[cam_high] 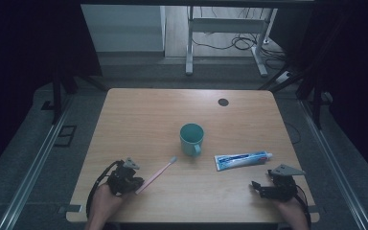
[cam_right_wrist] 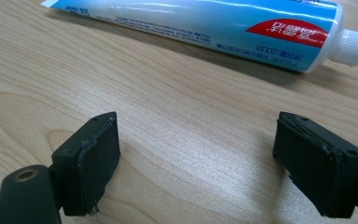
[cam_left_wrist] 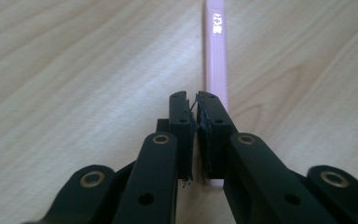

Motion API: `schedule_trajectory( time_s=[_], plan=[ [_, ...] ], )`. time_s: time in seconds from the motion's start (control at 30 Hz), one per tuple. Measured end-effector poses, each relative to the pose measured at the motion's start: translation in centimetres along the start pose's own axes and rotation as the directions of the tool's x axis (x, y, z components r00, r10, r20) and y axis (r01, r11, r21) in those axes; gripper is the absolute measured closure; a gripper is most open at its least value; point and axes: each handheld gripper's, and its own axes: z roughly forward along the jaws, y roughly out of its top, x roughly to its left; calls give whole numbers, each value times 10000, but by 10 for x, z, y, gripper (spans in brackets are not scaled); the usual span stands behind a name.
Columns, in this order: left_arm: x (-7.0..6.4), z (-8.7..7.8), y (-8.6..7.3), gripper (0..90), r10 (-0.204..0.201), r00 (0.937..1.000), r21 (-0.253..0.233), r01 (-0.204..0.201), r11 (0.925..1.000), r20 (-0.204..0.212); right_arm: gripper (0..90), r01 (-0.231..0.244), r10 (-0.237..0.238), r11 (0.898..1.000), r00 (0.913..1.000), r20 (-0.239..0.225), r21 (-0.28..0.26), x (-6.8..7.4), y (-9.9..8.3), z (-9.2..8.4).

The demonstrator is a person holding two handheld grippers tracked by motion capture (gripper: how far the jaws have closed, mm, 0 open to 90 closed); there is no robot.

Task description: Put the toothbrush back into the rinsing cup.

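The left gripper (cam_high: 135,184) is sitting at the near left of the table (cam_high: 139,115) with its jaws nearly together beside the tail end of the pink toothbrush (cam_high: 156,174). In the left gripper view (cam_left_wrist: 193,105) the pads are almost meeting with nothing pinched between them, while the pink toothbrush (cam_left_wrist: 215,60) is running along the wood just beside and under the right-hand jaw. So the brush is lying flat and ungripped, its bristle end pointing toward the teal mug (cam_high: 191,139).

Judging by this layout, the work is barely getting started: the brush is not yet lifted, and 1 clean grasp on its handle is what is lacking. The jaws probably need to spread and straddle the handle before anything else can follow.

The right gripper (cam_high: 260,188) is resting at the near right, and in the right gripper view (cam_right_wrist: 200,163) its jaws are standing wide apart over bare wood, holding nothing. The blue-and-white toothpaste tube (cam_right_wrist: 205,28) is lying just beyond them, white cap on; from above, the toothpaste tube (cam_high: 243,159) is lying to the right of the mug, apart from it.

A small dark disc (cam_high: 223,102) is sitting near the far edge. Nothing is blocking the path between brush and mug; the flat, thin handle is looking like the main difficulty.
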Motion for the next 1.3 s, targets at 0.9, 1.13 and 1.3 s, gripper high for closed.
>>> schedule_trajectory(
  time_s=[0.9, 1.13, 1.3],
  plan=[
    [-11, -4, 51, 541, 442, 9988, 1345, -412, 9900, -193, 142, 10, -10, 10000, 10000, -4, -10, 0, 0, 0],
    [-13, 5, 63, 518, 553, 9983, 2033, -507, 9778, -170, 142, 22, -22, 10000, 10000, -1, -8, 0, 0, 0],
    [-15, 13, 71, 526, 643, 9978, 2484, -587, 9669, -148, 142, 10, -10, 10000, 10000, -1, -11, 0, 0, 0]
  ],
)
